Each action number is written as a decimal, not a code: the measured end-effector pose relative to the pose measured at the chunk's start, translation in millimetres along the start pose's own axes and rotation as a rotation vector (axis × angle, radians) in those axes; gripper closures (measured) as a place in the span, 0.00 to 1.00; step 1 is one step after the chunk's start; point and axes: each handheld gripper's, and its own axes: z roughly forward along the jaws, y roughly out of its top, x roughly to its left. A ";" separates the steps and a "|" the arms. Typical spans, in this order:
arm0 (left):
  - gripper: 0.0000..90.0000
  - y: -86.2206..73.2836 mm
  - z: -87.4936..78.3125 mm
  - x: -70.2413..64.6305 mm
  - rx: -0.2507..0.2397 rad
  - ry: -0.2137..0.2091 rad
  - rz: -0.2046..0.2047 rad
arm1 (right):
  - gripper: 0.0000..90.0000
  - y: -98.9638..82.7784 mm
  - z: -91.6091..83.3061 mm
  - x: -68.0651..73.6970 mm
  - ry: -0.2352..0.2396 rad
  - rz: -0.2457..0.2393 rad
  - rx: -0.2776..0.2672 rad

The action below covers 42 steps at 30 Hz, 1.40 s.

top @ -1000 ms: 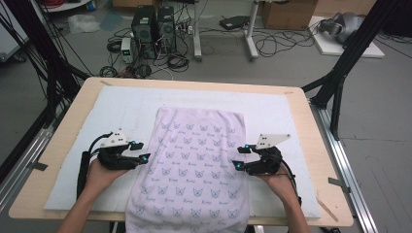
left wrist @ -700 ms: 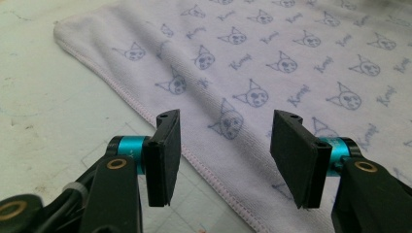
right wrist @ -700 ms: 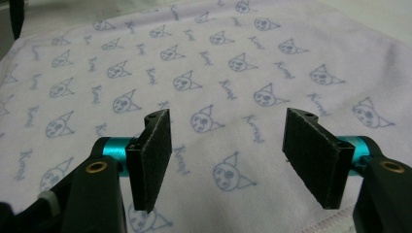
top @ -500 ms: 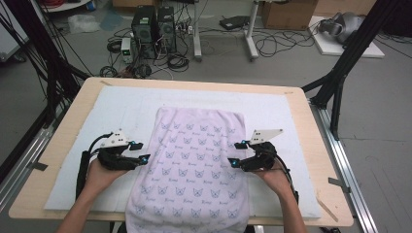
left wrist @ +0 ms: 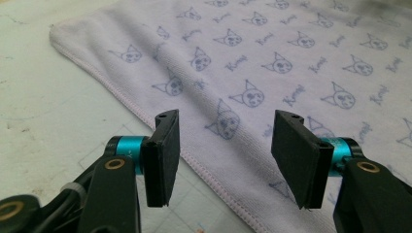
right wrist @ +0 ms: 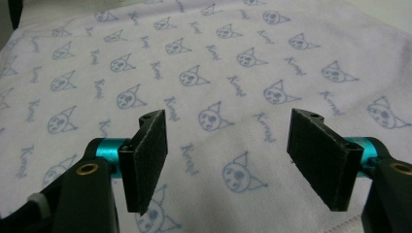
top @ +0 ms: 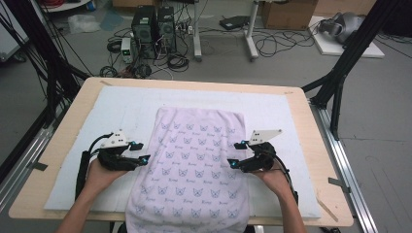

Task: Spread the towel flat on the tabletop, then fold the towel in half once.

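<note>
Lilac cat-print towel draped over the tabletop's near edge and ran flat toward its middle. At its left hem the left claw gaped empty; at its right hem the right claw had just been opening, nothing between its jaws.

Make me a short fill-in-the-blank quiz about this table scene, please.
1. The pale lilac towel is printed with small ____ faces.
2. The towel lies on a white mat covering a ____ table.
3. The left claw has its jaws ____, with nothing gripped.
4. The right claw hovers over the ____.

Missing words: cat; wooden; open; towel
</note>
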 end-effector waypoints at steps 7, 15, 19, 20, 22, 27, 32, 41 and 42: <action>0.49 0.0 0.2 1.4 -0.003 0.000 -0.004 | 0.34 0.0 -0.4 0.5 -0.002 -0.002 0.002; 0.50 5.4 0.5 3.9 0.014 0.010 0.016 | 0.35 -0.9 -7.3 -3.4 -0.023 0.012 -0.025; 0.51 13.3 2.5 13.1 0.014 0.013 0.010 | 0.36 0.3 -6.7 -14.5 -0.023 0.036 -0.023; 0.52 16.2 3.9 16.0 0.012 0.015 0.007 | 0.36 1.2 -6.7 -16.6 -0.027 0.040 -0.024; 0.52 23.1 7.8 22.1 0.003 0.026 0.008 | 0.37 4.9 -6.6 -22.8 -0.033 0.046 -0.018; 0.53 50.4 18.0 40.7 0.002 0.047 -0.008 | 0.37 20.5 -7.6 -41.3 -0.051 0.054 -0.018; 0.57 77.2 30.7 58.8 0.027 0.058 0.002 | 0.40 38.1 -8.2 -64.3 -0.077 0.078 -0.002; 0.68 66.8 64.1 80.1 0.063 0.038 -0.056 | 0.50 46.3 5.6 -88.5 -0.121 0.101 0.042; 0.68 64.5 67.2 81.6 0.077 0.038 -0.052 | 0.50 44.3 9.0 -90.3 -0.124 0.104 0.058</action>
